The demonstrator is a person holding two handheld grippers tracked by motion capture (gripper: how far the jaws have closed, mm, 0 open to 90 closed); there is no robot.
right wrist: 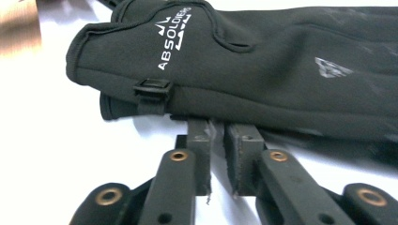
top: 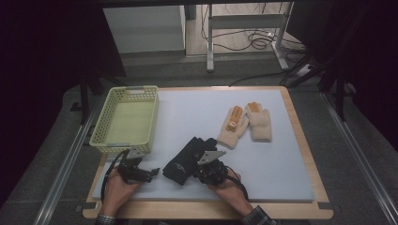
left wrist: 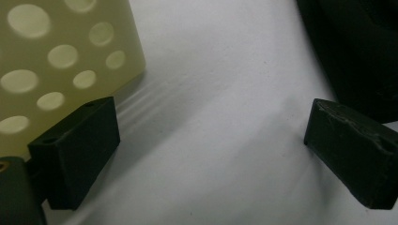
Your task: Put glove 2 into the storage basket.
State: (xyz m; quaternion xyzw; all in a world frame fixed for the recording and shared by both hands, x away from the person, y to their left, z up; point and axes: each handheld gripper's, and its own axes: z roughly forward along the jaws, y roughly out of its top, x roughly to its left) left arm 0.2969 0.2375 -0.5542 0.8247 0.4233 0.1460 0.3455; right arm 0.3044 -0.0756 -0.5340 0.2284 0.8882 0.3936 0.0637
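Note:
A pair of black gloves (top: 187,158) lies stacked on the white mat, near its front edge. In the right gripper view the top glove (right wrist: 263,70) shows white lettering and a small buckle. My right gripper (right wrist: 217,126) rests on the mat with its tips against the glove's near edge. Its jaws stand a narrow gap apart with nothing between them. In the high view the right gripper (top: 201,172) sits just right of the gloves. My left gripper (top: 151,174) lies open on the mat to their left. Its wide jaws (left wrist: 211,145) hold nothing, between the basket (left wrist: 61,56) and the black glove (left wrist: 361,51).
A pale yellow perforated basket (top: 123,146) stands at the table's left side. A pair of beige knitted gloves (top: 246,123) with orange fingers lies at the right back of the mat (top: 187,112). The wooden table edge (top: 300,140) frames the mat.

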